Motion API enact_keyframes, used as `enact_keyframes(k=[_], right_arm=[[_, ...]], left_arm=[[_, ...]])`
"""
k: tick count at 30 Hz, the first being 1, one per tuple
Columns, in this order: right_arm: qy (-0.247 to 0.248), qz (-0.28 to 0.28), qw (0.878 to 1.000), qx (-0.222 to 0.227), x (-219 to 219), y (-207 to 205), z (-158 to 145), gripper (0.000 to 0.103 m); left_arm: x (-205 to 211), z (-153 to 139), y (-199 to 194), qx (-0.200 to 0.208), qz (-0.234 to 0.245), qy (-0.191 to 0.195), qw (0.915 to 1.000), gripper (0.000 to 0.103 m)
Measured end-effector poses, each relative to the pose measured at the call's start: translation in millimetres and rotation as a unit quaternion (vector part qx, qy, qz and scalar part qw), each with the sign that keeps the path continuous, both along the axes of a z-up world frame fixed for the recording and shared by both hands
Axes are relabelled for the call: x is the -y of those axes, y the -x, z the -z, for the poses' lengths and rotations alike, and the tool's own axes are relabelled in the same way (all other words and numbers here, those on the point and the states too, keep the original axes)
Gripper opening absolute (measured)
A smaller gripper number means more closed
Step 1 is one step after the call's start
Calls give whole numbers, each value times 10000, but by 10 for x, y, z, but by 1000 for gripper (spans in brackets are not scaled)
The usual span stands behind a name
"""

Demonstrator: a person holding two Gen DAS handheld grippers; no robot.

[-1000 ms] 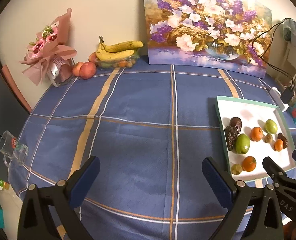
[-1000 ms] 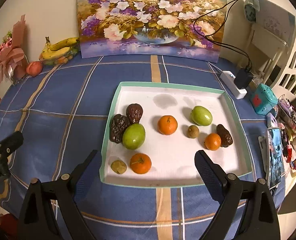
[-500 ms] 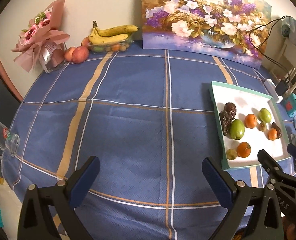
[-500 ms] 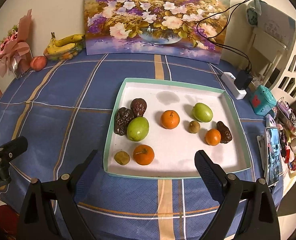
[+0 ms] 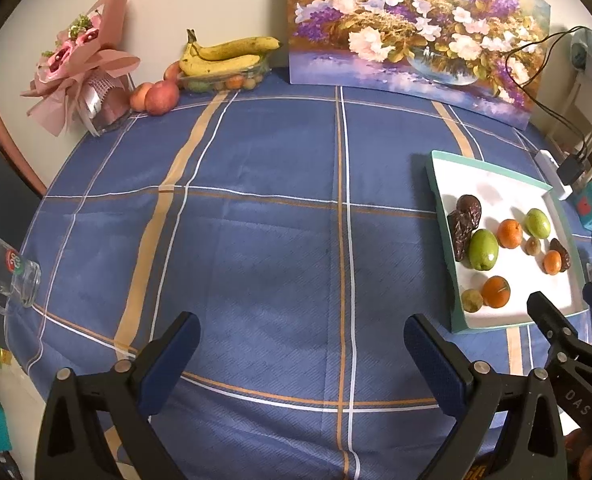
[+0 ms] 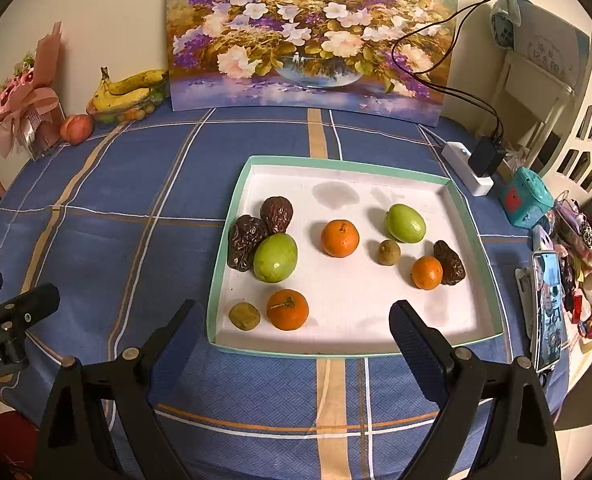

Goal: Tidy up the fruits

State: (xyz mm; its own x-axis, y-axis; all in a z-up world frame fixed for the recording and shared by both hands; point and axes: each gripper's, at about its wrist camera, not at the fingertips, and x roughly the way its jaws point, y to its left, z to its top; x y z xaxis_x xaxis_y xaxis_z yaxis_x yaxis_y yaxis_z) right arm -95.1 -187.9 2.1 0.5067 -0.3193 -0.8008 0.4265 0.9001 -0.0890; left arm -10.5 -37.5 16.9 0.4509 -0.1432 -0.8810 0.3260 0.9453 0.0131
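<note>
A white tray with a teal rim (image 6: 376,184) (image 5: 508,184) lies on the blue checked tablecloth. In it lie three oranges (image 6: 340,238), two green fruits (image 6: 275,258), several dark wrinkled dates (image 6: 276,212) and two small brown fruits (image 6: 389,252). My right gripper (image 6: 291,332) hangs open above the tray's near edge, empty. Over bare cloth left of the tray, my left gripper (image 5: 302,346) is open and empty too. The right gripper's fingers (image 5: 552,320) show at the left view's right edge.
Bananas on a bowl of small fruit (image 5: 225,64) and two peaches (image 5: 155,96) sit at the back left beside a pink bouquet (image 5: 79,68). A flower painting (image 6: 308,36) leans on the wall. A glass mug (image 5: 9,276) stands at the left edge; a power strip (image 6: 468,168), phone (image 6: 548,308) and clutter lie right.
Both grippers have drawn back and up from the table, so the tray and the back fruit look smaller and farther. Neither gripper has taken hold of anything.
</note>
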Motion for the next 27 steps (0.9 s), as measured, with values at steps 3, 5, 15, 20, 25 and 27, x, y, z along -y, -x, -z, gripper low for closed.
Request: enact_keyframes(k=[3,5,15,20,25,27], right_arm=[[0,-3,10000,-1,2,1,-2,94],[1,-1,10000,1,1,1,-3,94],[0,-4,10000,1,5,4,-1,94],[0,-9,10000,-2,6,3,0,94],[-3,-10,10000,-19,12,11,13,94],[-3,-7,10000,-19,10,9,14,94]], left_arm=[[0,9,-1,-20,6,-10,10000,103],[0,11,-1,-24,4,-8,10000,103],[-25,26,-23,-70,-6,-22,10000,103],[-36,33,-35,-92,1,-27,10000,103],[-36,49,-30,-134,-33,-36,9999,103],[-40,59,-36,-158,-44,-38,9999,103]])
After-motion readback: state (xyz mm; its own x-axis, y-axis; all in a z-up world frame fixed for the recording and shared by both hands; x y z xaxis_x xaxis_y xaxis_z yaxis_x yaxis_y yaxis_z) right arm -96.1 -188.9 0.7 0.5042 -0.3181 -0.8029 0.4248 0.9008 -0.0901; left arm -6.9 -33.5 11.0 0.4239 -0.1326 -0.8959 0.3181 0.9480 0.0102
